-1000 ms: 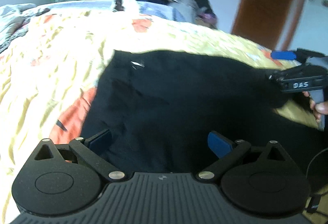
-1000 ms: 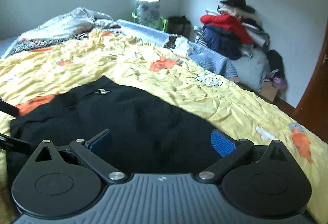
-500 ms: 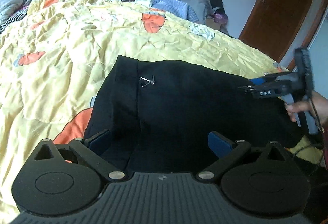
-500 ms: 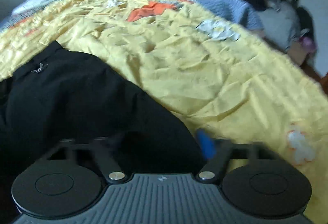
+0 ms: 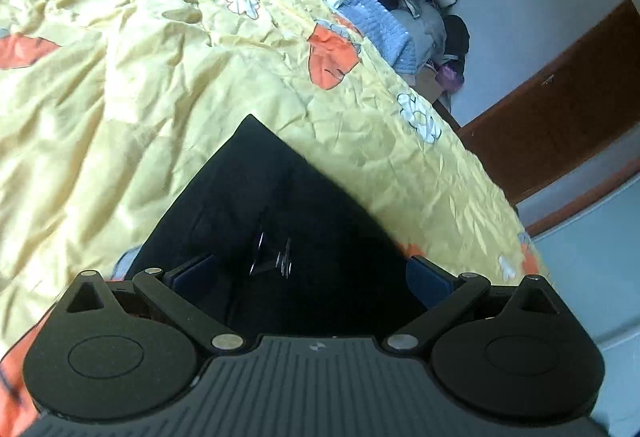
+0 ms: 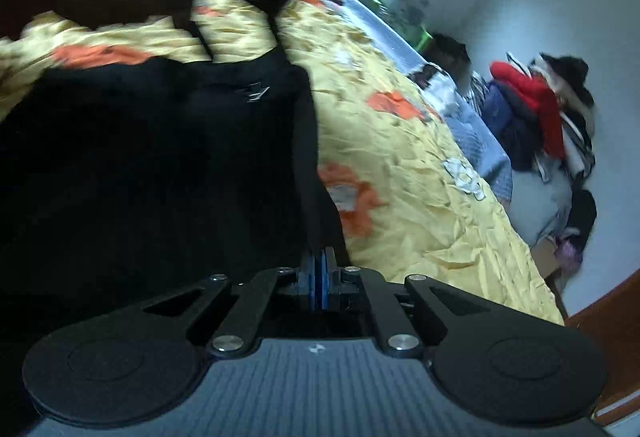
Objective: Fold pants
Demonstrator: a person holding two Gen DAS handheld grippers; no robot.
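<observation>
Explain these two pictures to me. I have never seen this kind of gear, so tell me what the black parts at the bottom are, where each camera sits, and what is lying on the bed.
There is no robot here: a person holds a two-finger tool in each hand, and a wide-angle camera on each tool looks forward along its fingers. The black shapes at the bottom are those tools. In the left tool's picture, the left gripper is open, its blue-padded fingers spread over black pants lying on a yellow floral bedspread. In the right tool's picture, the right gripper is shut at the pants' edge; whether cloth is pinched is not clear. A heap of clothes sits by the wall.
</observation>
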